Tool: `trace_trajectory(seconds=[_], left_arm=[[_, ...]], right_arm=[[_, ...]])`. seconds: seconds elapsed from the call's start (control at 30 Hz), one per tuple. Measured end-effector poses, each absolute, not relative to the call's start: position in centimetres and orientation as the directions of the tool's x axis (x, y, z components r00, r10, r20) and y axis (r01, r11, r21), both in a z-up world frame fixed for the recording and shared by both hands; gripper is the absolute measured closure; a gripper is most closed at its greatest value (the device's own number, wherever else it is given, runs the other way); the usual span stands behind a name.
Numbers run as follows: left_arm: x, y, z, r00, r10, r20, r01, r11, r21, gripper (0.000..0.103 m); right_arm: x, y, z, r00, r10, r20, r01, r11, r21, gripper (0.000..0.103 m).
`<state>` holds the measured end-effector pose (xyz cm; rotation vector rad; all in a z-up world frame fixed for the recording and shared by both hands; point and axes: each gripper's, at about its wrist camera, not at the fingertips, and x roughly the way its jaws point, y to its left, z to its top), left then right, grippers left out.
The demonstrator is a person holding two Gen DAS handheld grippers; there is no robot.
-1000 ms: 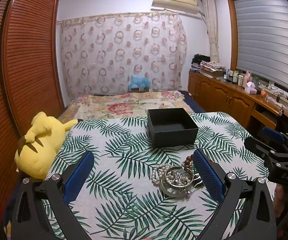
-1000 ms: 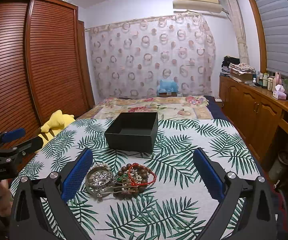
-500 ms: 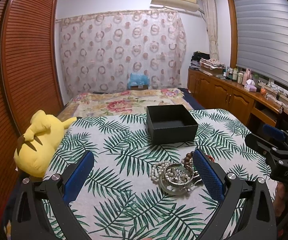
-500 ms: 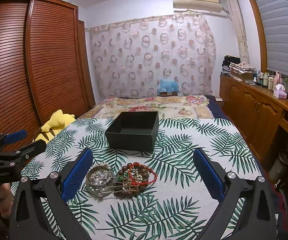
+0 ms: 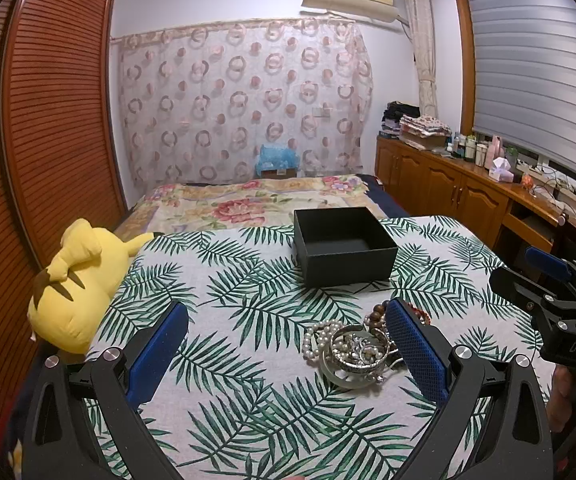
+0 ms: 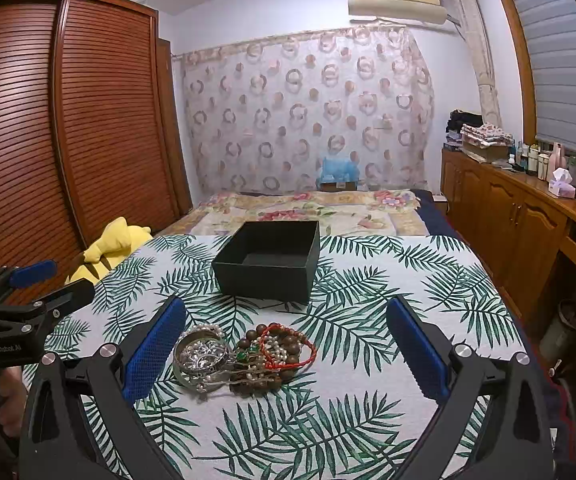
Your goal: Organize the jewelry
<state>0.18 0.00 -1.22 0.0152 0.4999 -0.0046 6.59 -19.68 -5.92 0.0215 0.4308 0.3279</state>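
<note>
A pile of jewelry (image 6: 240,354) lies on the palm-leaf tablecloth: a silver bangle (image 6: 202,356), pearl strands, brown wooden beads and a red cord bracelet (image 6: 288,350). It also shows in the left wrist view (image 5: 357,350). An open, empty black box (image 6: 270,260) stands behind the pile, also in the left wrist view (image 5: 341,246). My left gripper (image 5: 288,340) is open and empty, its right finger beside the pile. My right gripper (image 6: 288,340) is open and empty, above the pile's near side.
A yellow plush toy (image 5: 76,280) lies at the table's left edge. A bed (image 6: 307,208) with a floral cover stands behind the table. Wooden cabinets (image 6: 519,216) run along the right, a slatted wardrobe (image 6: 68,140) along the left.
Both grippers have drifted only slightly. The left view has tilted a little, so the jewelry and box sit marginally lower. Nothing was grasped or moved.
</note>
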Motion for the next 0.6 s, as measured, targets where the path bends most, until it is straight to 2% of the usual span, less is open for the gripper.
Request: trace_trajectory(seconds=[0.6], left_arm=[[0.21,-0.04,-1.23,0.877,-0.001,-0.481,0.008,1.000,0.014,0.008]], right_arm=[[6.66,-19.29,-6.36,0.856,0.318,-0.407,-0.309,0.947,0.090,0.002]])
